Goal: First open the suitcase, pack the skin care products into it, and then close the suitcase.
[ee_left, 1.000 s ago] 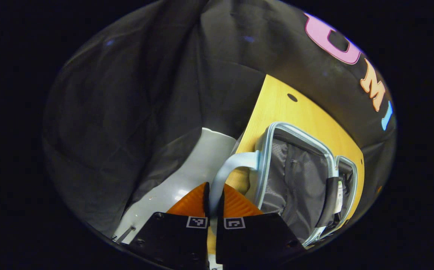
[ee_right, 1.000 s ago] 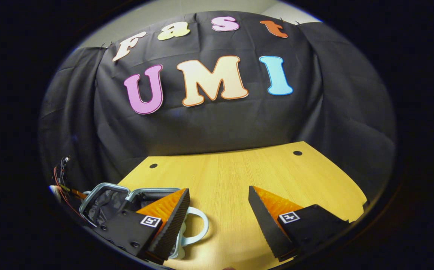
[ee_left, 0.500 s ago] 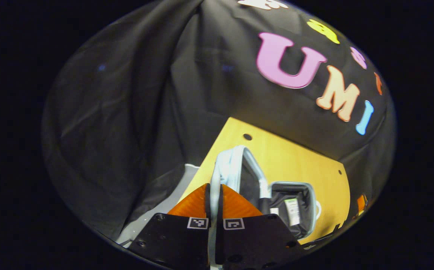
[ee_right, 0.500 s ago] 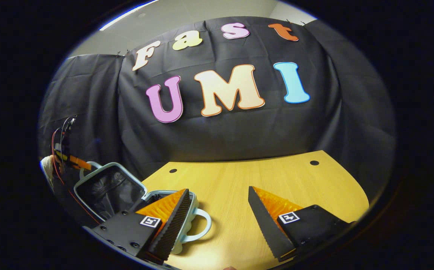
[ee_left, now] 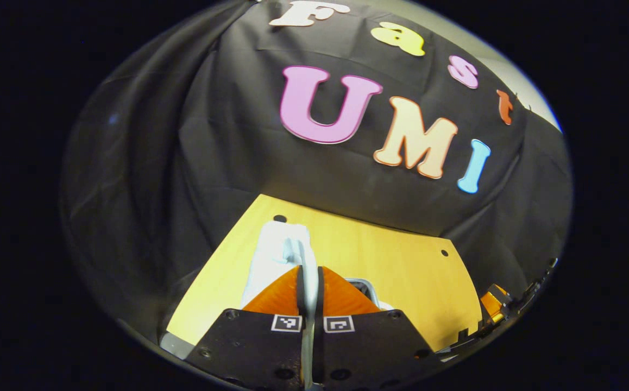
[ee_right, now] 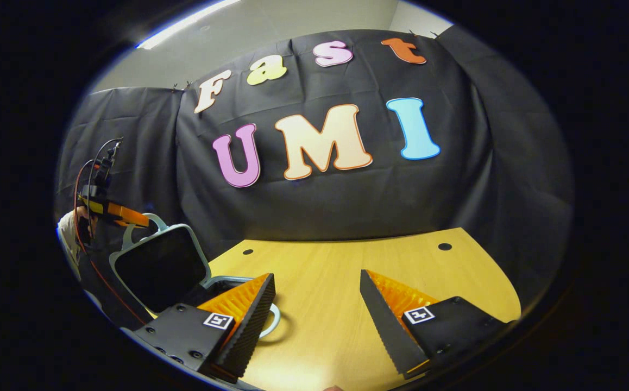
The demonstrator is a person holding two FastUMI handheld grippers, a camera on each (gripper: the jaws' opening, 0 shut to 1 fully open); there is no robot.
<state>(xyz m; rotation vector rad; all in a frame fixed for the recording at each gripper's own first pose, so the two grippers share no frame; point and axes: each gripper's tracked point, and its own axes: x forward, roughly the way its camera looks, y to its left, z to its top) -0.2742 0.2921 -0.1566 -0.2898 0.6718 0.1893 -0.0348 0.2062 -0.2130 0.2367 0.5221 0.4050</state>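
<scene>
Swinging the pale-blue hard-shell suitcase lid (ee_right: pixel 159 266) down wants the left gripper (ee_left: pixel 309 296) clamped on its handle (ee_left: pixel 304 271), right gripper (ee_right: pixel 317 320) wide, clear.

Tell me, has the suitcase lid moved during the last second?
Yes. In the right gripper view the suitcase lid has swung up from near the table to almost upright, lifted by the left gripper.

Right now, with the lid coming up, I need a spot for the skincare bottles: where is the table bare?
Bare wood runs from the suitcase rightward to the table's right edge, back to the cloth wall. Crowded at left: raised lid, left gripper on its handle, right gripper beside the lower handle.
</scene>
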